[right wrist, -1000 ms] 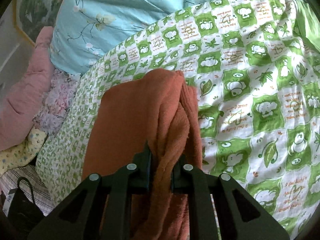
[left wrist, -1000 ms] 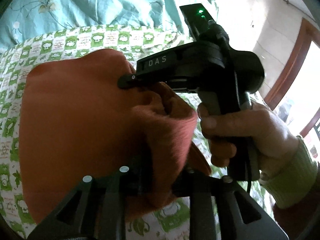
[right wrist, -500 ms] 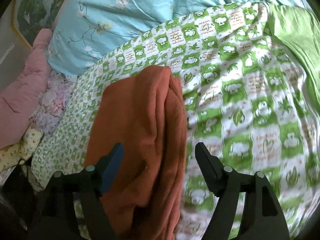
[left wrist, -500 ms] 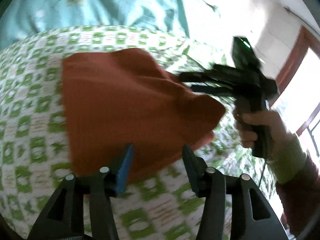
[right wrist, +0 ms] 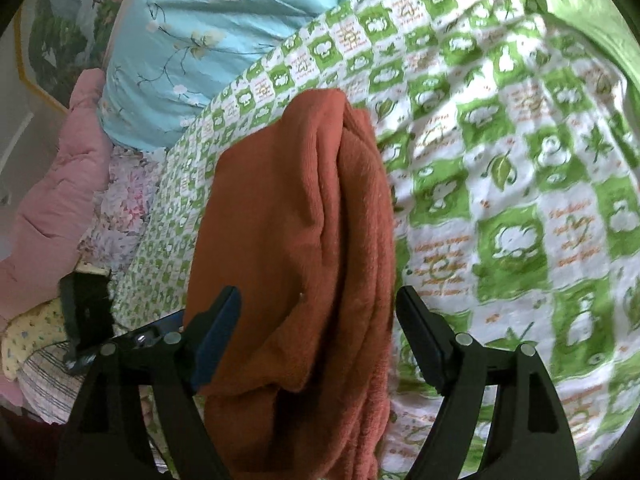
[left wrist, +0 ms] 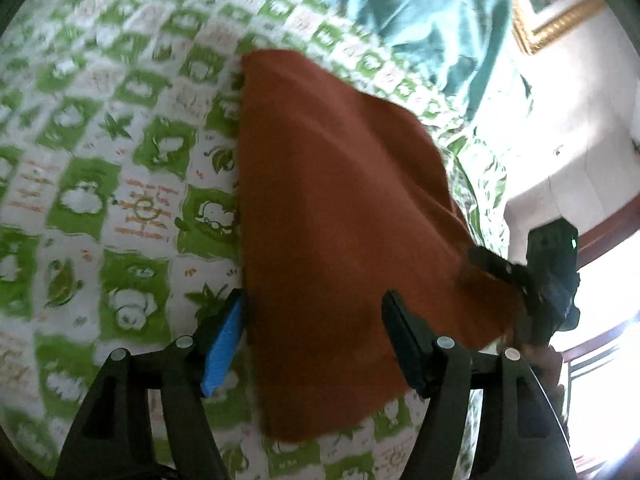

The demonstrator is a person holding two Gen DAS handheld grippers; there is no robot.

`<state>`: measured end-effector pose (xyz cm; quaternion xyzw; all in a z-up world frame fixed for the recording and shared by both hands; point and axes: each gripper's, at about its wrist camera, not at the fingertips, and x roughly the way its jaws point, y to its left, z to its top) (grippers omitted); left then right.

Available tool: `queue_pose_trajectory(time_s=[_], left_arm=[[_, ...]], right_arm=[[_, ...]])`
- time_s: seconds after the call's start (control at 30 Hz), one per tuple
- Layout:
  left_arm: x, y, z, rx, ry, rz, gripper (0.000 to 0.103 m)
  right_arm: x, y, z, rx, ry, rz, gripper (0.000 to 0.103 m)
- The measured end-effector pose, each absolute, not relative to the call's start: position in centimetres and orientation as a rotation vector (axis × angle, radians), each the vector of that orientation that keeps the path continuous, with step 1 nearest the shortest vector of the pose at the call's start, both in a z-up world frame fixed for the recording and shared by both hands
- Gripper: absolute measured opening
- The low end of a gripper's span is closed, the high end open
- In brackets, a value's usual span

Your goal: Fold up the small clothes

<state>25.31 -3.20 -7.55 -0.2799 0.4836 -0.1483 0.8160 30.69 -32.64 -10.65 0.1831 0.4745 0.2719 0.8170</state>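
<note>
A rust-orange garment [left wrist: 340,208] lies folded on the green-and-white checked sheet [left wrist: 100,200]. Its layered fold edges run along its right side in the right wrist view [right wrist: 304,200]. My left gripper [left wrist: 316,320] hovers over the near end of the garment with its jaws opening. The cloth lies below the gap and neither pad presses on it. My right gripper [right wrist: 320,312] stands open above the other end, its fingers either side of the thick folds without touching them. From the left wrist, the right gripper [left wrist: 520,276] shows at the garment's right corner.
A light blue floral pillow [right wrist: 224,40] lies at the head of the bed. Pink quilted fabric [right wrist: 52,208] and flowered cloths are piled at the left, with a black strap [right wrist: 86,308] beside them. Plain green fabric [right wrist: 592,20] lies at the far right. A gold-framed picture [left wrist: 560,8] hangs on the wall.
Both grippers let go of the orange garment and opened wide. The left gripper swung back and rolled, so the garment now lies flat on the sheet. The right gripper drew back slightly.
</note>
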Motion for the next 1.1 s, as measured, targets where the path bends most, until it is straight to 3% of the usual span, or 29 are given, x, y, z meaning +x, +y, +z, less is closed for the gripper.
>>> queue_pose_trajectory(time_s=[0.2, 0.23, 0.27, 0.3, 0.33, 0.4, 0.47, 0.77, 0.93, 1.1], left_arm=[[28.6, -3.5, -9.9, -0.687, 1.062, -0.378, 0.072], [29.0, -3.7, -9.8, -0.676, 1.054, -0.384, 0.066], [29.3, -4.1, -9.6, -0.652, 1.039, -0.402, 0.056], [29.5, -4.2, -9.6, -0.643, 1.033, -0.426, 0.033], [29.5, -4.2, -9.4, -0.644, 1.023, -0.452, 0.027], [28.7, -3.8, -8.2, -0.629, 0.979, -0.478, 0.024], [27.2, -3.1, -6.4, -0.609, 0.934, -0.481, 0.024], [16.7, 6.0, -1.0, -0.573, 0.805, -0.371, 0.024], [12.2, 10.1, -1.7, -0.577, 0.812, -0.291, 0.024], [11.3, 12.1, -6.7, -0.636, 0.918, -0.249, 0.030]], right_arm=[[31.0, -31.6, -12.2, 0.405, 1.050, 0.594, 0.080], [31.1, -31.5, -12.4, 0.407, 1.050, 0.594, 0.080], [31.0, -31.3, -12.4, 0.413, 1.048, 0.601, 0.069], [31.0, -31.0, -12.5, 0.419, 1.055, 0.609, 0.054], [31.0, -30.8, -12.6, 0.417, 1.065, 0.607, 0.050], [30.6, -30.2, -12.2, 0.388, 1.057, 0.592, 0.039], [29.9, -29.6, -11.3, 0.370, 1.033, 0.592, 0.035], [25.8, -20.8, -9.3, 0.357, 0.963, 0.812, 0.032], [24.3, -14.7, -11.0, 0.354, 0.999, 0.927, 0.032], [23.5, -12.0, -14.2, 0.329, 1.079, 0.921, 0.032]])
